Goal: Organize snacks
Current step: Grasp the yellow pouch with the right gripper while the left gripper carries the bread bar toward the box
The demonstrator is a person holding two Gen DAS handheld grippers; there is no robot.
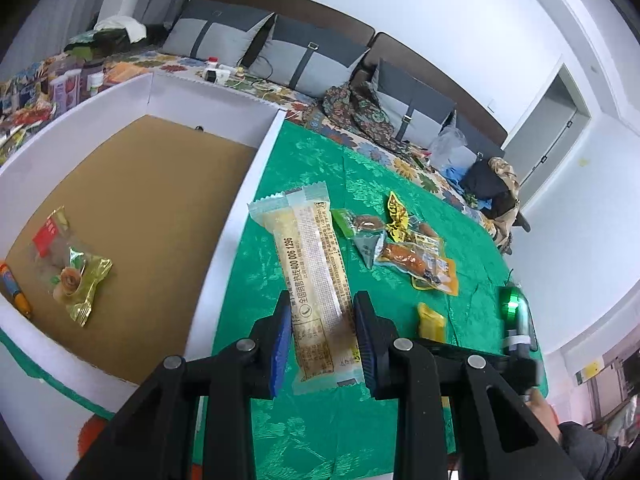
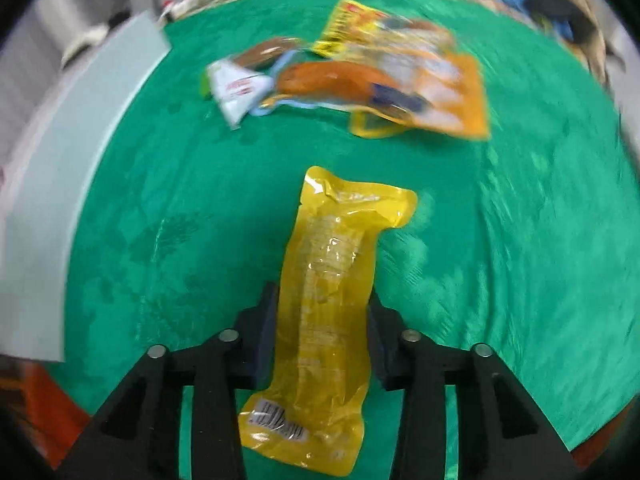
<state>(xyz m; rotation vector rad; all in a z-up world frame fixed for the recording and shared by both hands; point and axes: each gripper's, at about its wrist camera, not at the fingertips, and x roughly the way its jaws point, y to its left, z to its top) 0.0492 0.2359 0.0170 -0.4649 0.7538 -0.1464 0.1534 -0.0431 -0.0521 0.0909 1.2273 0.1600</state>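
Step in hand: carrying snacks to the white box (image 1: 240, 184); both tongs look loaded, neither packet yet over the box.
Left tongs (image 1: 322, 332): clamped on a long pale cake packet (image 1: 316, 280), which sticks out ahead between the blue pads (image 1: 280, 344) over the green cloth (image 1: 320, 432) of the worktop, just beside the box wall.
Right tongs (image 2: 324, 340): a yellow corn packet (image 2: 324, 300) stands between the jaws and appears pinched at its sides and lifted; the view is smeared, so the firmness of the hold is my judgement.
Box contents: a gold-wrapped sweet (image 1: 76, 280), a red-labelled clear packet (image 1: 50, 236) and an orange tube (image 1: 16, 290) at its near edge, on the brown floor.
Left to sort: a loose heap (image 1: 400, 248) of small packets, well apart from the box.
Next move: likely swing the cake packet across the wall, lower it, then release; its long overhang may catch the rim.
Left view only: the box's inside, the sofa behind, the right-hand tool (image 1: 516, 332) at the side.
Right view only: the corn packet's full length and barcode end.
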